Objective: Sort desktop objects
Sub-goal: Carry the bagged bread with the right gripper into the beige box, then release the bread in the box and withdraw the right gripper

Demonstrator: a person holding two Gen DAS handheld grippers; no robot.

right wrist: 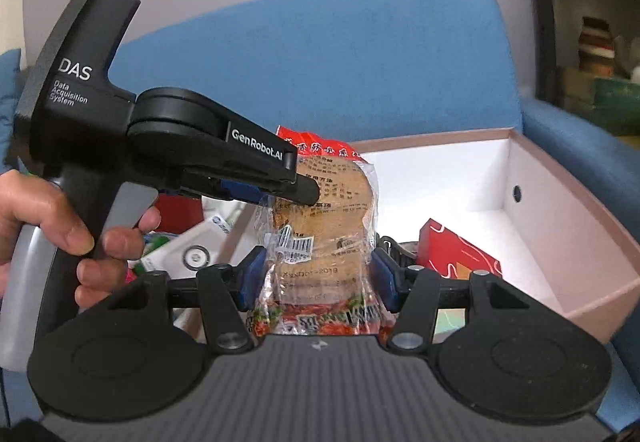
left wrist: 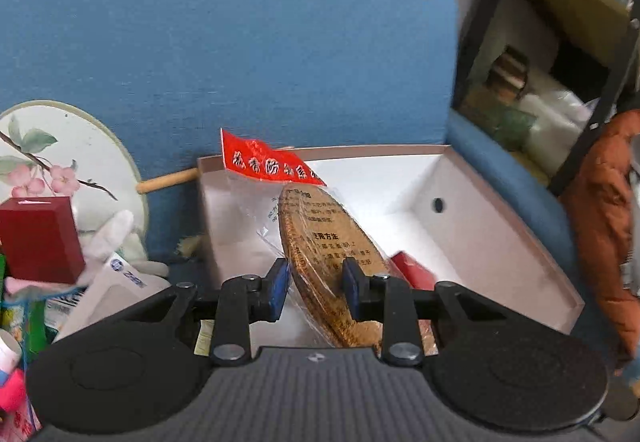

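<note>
Left wrist view: left gripper (left wrist: 316, 284) has its jaws nearly closed across the thickness of a bagged brown disc packet (left wrist: 332, 254), held edge-on just ahead of the jaws over the open white box (left wrist: 500, 209); right wrist view shows the right gripper (right wrist: 318, 276) with jaws half open, pads pinching the same packet (right wrist: 320, 226) across its width. Best next move, I'd judge: carry it together past the box rim, lower flat beside the red box (right wrist: 456, 254), then release.

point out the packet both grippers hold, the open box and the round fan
packet (right wrist: 320, 226), right wrist view, brown disc.
open box (right wrist: 568, 209), right wrist view, right wall.
round fan (left wrist: 60, 145), left wrist view, painted face.
</note>
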